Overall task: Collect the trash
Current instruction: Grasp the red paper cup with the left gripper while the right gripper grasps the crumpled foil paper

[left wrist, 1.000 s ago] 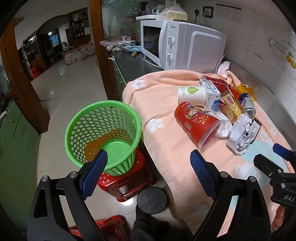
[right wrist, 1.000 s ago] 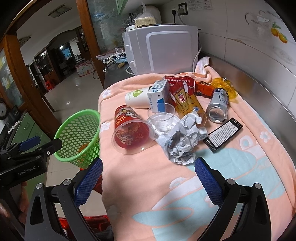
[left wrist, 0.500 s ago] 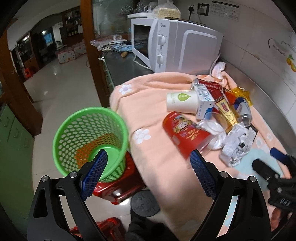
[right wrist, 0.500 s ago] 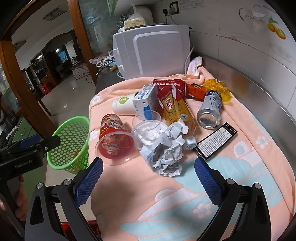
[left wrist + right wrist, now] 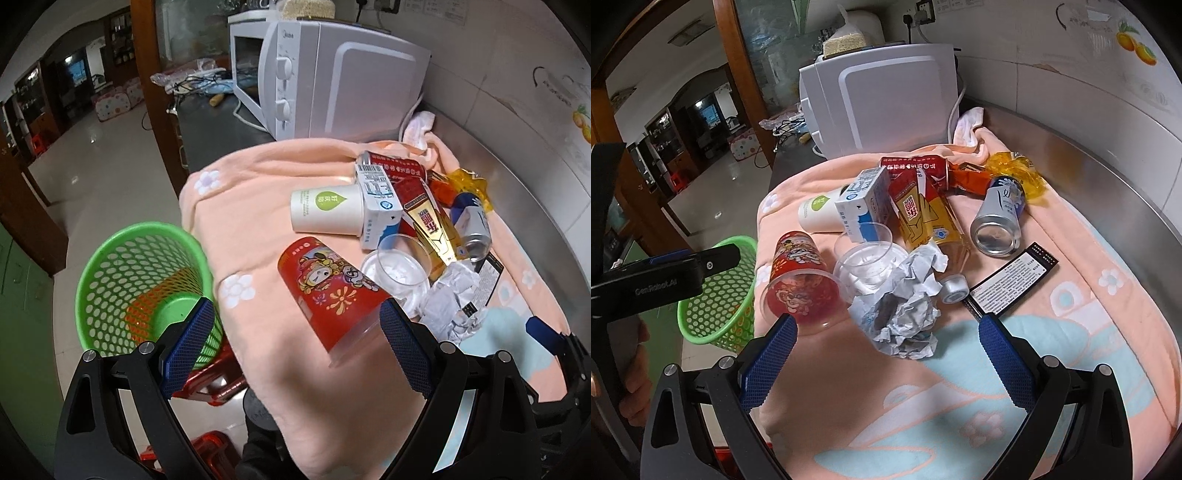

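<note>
Trash lies on a peach towel (image 5: 1071, 332): a red printed cup (image 5: 328, 291) (image 5: 799, 280) on its side, a clear cup (image 5: 864, 254), crumpled paper (image 5: 905, 306), a white cup (image 5: 325, 210), a milk carton (image 5: 864, 206), a gold-red carton (image 5: 923, 214), a can (image 5: 997, 218) and a black card (image 5: 1012, 284). A green basket (image 5: 140, 284) (image 5: 720, 295) stands on a red stool beside the counter. My left gripper (image 5: 295, 347) is open, just short of the red cup. My right gripper (image 5: 882, 362) is open, just short of the crumpled paper.
A white microwave (image 5: 328, 77) stands behind the towel. A tiled wall (image 5: 1071, 74) runs along the right. A steel counter edge (image 5: 1108, 177) shows past the towel. The floor (image 5: 103, 177) drops away left of the counter.
Both grippers have moved closer to the trash pile. The left view has swung right, from the basket toward the red cup. Nothing has been gripped.
</note>
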Demonstrator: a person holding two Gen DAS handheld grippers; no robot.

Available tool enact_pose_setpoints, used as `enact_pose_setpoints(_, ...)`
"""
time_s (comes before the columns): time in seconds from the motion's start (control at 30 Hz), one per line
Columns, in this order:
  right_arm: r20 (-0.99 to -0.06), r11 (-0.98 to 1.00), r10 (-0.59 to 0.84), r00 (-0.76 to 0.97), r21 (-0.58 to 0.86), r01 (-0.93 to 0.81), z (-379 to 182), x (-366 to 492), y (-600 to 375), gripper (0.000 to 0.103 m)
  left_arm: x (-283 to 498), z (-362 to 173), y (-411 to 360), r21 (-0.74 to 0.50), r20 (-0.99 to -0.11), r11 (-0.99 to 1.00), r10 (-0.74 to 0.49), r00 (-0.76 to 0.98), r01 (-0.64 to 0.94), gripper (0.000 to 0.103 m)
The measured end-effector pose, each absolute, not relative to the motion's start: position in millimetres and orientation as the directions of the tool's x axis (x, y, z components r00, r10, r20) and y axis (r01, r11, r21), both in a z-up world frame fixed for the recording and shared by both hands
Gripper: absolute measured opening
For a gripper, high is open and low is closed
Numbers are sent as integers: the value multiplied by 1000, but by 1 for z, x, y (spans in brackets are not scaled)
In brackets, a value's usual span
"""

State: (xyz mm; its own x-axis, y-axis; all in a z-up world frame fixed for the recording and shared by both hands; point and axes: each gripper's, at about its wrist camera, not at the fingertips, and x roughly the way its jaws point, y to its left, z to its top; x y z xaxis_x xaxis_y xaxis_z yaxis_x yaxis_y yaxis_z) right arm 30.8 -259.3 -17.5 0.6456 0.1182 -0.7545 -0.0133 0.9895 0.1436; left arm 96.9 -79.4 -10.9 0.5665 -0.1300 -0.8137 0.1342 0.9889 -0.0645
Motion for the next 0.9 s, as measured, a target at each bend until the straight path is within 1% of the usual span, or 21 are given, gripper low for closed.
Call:
enact_pose_setpoints(0.2,-765,990,119,633,139,-18,-25,37,-265,95,115,-24,-86,-108,-848,985,-161,505,133,90)
enact_pose_setpoints(0.37,-779,989,124,615,151,-8,-35,40,-273,87,131,-34,-90,-162,-870,978,-203,449,128,90)
enact_pose_setpoints(0.57,-782,985,139,607,173,-3,-41,43,-279,87,147,-51,-104,-177,-897,976,-214,386,130,89)
enact_pose_setpoints(0.77,-787,976,167,594,217,13,-51,57,-282,87,162,-74,-104,-233,-922,969,-249,296,87,88)
enact_pose_setpoints(0.9,-796,969,186,576,247,29,-62,69,-281,87,167,-82,-104,-257,-925,963,-268,269,76,88)
